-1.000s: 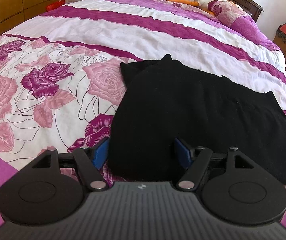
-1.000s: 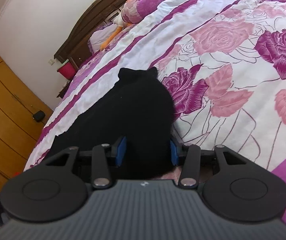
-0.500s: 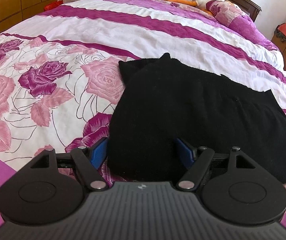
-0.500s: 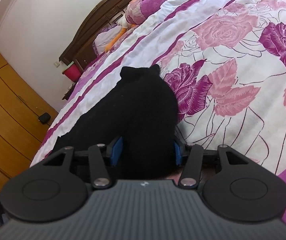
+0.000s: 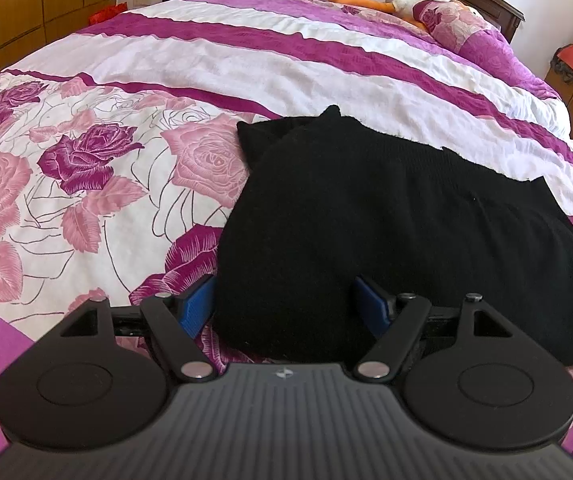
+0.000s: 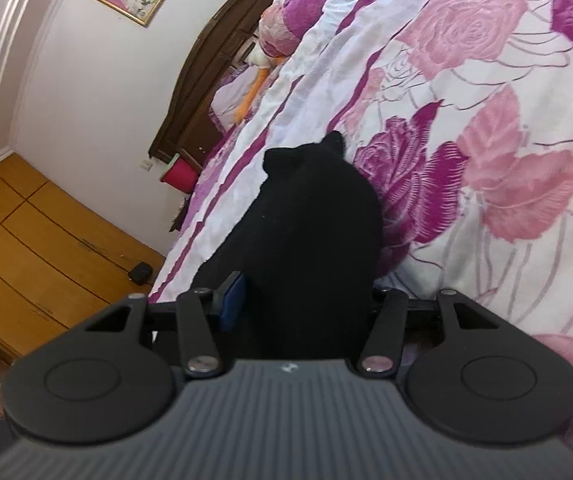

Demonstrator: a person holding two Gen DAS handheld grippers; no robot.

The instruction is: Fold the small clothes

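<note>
The bed's rose-printed cover filled both views, with the black garment lying flat on it, near the foot. The left gripper stood open astride the garment's near edge, its pads clear of it. The right gripper had black cloth between its jaws; whether it pinched, I could not tell. A loose hold might let the fold slide crooked. No container showed.
</note>
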